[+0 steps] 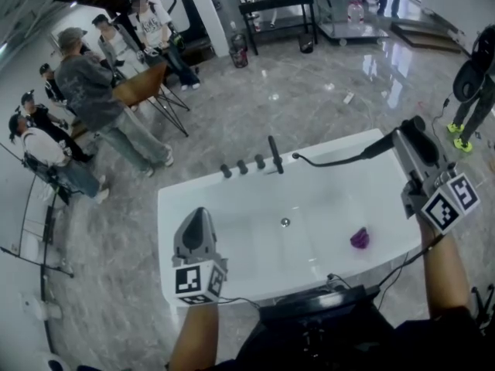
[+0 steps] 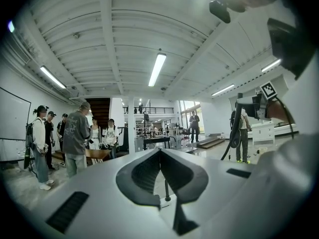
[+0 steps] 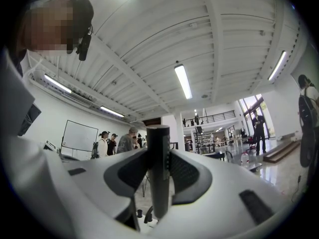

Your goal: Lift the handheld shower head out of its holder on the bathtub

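Shower head [image 1: 381,146] clamped in right gripper [image 1: 411,133], left gripper [image 1: 199,216] closed over bathtub [image 1: 176,201]

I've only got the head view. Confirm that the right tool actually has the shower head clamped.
Observer: Yes. In the right gripper view, the right tool has its pads pressed on both sides of the dark shower head, whose handle stands upright between them.
Operator: Now check the left tool.
Observer: In the left gripper view, the left tool is shut tip to tip, with nothing between.
Operator: Say what lies beyond those tips.
Observer: A thin dark upright tap shows through the gap below them.
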Tool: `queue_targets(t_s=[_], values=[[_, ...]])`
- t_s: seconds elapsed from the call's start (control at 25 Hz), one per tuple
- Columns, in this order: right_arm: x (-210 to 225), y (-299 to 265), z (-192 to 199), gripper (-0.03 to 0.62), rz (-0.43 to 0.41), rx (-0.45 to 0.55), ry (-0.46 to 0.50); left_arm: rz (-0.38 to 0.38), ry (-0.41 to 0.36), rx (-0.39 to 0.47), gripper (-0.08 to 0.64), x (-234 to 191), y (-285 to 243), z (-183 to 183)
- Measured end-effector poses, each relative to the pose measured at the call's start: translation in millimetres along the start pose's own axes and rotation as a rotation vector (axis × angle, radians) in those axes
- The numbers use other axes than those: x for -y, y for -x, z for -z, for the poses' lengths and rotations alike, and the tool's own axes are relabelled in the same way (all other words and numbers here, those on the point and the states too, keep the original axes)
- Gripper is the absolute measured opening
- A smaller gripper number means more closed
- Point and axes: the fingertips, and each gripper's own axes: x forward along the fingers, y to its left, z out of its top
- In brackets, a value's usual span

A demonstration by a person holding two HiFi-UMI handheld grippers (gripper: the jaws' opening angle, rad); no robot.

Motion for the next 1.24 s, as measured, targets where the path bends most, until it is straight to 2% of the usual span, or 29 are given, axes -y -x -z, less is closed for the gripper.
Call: queue_targets(t_s=[0.92,1.24], values=[[0.2,-6.8,-5.3,0.143,-0.004,0.015,0.009,0.014,0.004,-0.013,0.009,0.7,-4.1,-0.1],[1.9,-0.6,6.1,0.142,-0.005,0.017,0.011,0.023,0.002,-0.017,0.009,8.4,-6.0,12.1]])
